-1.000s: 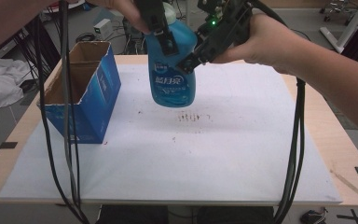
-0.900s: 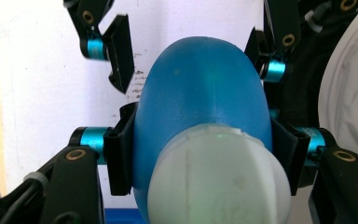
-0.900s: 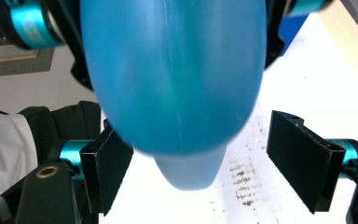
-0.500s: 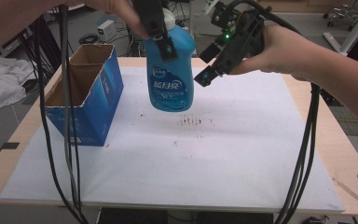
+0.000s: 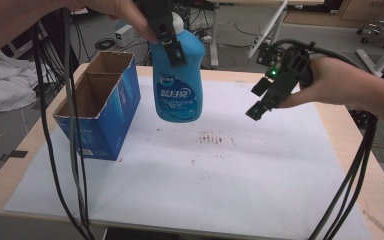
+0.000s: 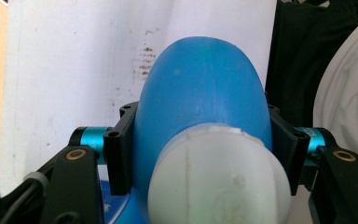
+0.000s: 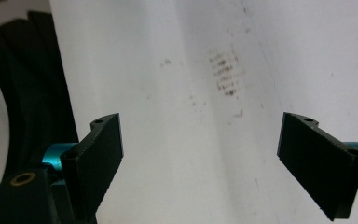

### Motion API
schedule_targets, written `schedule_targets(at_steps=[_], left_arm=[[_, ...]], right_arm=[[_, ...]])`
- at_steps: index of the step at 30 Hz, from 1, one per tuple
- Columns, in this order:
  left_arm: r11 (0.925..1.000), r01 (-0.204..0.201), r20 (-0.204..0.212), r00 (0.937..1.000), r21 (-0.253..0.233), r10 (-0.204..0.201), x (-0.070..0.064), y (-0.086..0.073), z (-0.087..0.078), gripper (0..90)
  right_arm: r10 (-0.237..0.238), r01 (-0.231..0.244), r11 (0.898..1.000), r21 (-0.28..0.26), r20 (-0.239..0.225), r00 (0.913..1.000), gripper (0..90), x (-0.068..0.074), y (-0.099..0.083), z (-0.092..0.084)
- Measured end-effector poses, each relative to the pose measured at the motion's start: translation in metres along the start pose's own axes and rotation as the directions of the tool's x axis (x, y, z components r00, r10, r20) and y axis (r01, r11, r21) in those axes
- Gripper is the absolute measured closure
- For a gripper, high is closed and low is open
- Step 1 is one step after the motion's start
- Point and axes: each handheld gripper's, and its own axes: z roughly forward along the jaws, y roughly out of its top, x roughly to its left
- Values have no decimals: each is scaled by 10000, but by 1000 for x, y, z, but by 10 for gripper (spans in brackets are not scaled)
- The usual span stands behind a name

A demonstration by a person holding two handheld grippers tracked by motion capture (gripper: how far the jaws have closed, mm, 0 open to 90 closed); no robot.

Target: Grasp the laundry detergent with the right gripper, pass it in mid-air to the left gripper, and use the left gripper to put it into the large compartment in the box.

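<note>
Hanging above a wooden surface (image 5: 350, 130) spread with a white sheet (image 5: 230, 185): a blue detergent bottle (image 5: 176, 82) with a white cap, clamped just below the neck by the jaws of the left gripper (image 5: 167, 37), clear of the sheet and just beside an open blue cardboard box (image 5: 100, 110) near the sheet's left edge. Seen from the left gripper view: the same bottle (image 6: 200, 98), both black pads pressed against its sides, cap nearest the lens. Off to the right in the high view, well apart from the bottle: the right gripper (image 5: 265, 97), jaws just opened wide and holding nothing, angled down toward the sheet. Visible between those spread jaws in the right gripper view: bare sheet with a patch of small brown stains (image 7: 224, 72), also marking the sheet's middle in the high view. Trailing down past the front edge on both sides: black cables (image 5: 75, 150). Beyond the surface: grey floor, white cloth (image 5: 0, 82) heaped at left, loose cords, white desk legs (image 5: 267, 32) and a wheeled chair base at upper right.
</note>
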Motion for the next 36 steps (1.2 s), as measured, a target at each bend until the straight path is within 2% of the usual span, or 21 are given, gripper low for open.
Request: schedule_targets(at_steps=[3,4,8,9,12,14,15,17,21,23,25,28,29,30,31,34,35,36], left_arm=[[9997,233,-103,9997,-47,-234,1,-7,-5,379],[9993,364,-149,9992,-106,-366,2,-10,-7,379],[9958,888,-335,9954,-204,-894,4,-22,-13,380],[9951,970,-407,9944,-211,-978,5,-24,-15,379],[9903,1342,-560,9891,-360,-1361,6,-34,-21,379],[9855,1634,-636,9840,-464,-1662,7,-40,-26,379],[9827,1777,-676,9811,-525,-1811,8,-43,-28,379],[9768,2047,-820,9744,-633,-2095,9,-50,-33,379],[9626,2592,-1120,9572,-793,-2670,13,-64,-42,380],[9524,2920,-1277,9449,-881,-3015,14,-71,-47,380],[9379,3332,-1411,9282,-962,-3442,17,-78,-52,380],[9229,3714,-1657,9085,-1011,-3837,19,-89,-57,380],[9209,3770,-1754,9043,-996,-3892,21,-92,-59,379],[9209,3770,-1754,9043,-996,-3892,21,-92,-59,379],[9127,3964,-1883,8932,-989,-4083,23,-99,-62,379],[8986,4270,-2019,8756,-1011,-4388,26,-109,-64,380],[8899,4436,-2058,8658,-1061,-4561,27,-114,-66,380],[8848,4536,-2089,8598,-1072,-4660,28,-117,-66,380]], right_arm=[[110,-122,9983,570,206,9997,136,-4,-8,4],[83,-97,9980,633,215,9997,136,-6,-10,6],[588,-600,9935,964,144,9982,135,-11,-19,7],[564,-577,9935,980,155,9983,136,-13,-21,8],[799,-814,9888,1250,175,9967,136,-17,-26,10],[776,-799,9872,1381,219,9967,136,-20,-30,11],[963,-984,9843,1467,217,9951,136,-20,-32,11],[791,-818,9864,1423,245,9966,135,-25,-36,12],[947,-973,9843,1476,244,9952,135,-32,-43,12],[1045,-1074,9830,1490,272,9942,136,-34,-46,10],[1124,-1158,9835,1392,322,9931,136,-37,-48,8],[1193,-1237,9821,1420,393,9921,136,-40,-52,6],[1185,-1232,9821,1427,410,9921,135,-41,-53,5],[1185,-1232,9821,1427,410,9921,135,-41,-53,5],[1273,-1321,9804,1463,422,9910,136,-42,-54,5],[1356,-1406,9805,1370,454,9897,136,-45,-57,2],[1363,-1413,9808,1342,461,9896,136,-46,-58,2],[1401,-1456,9800,1357,495,9889,136,-46,-59,1]])
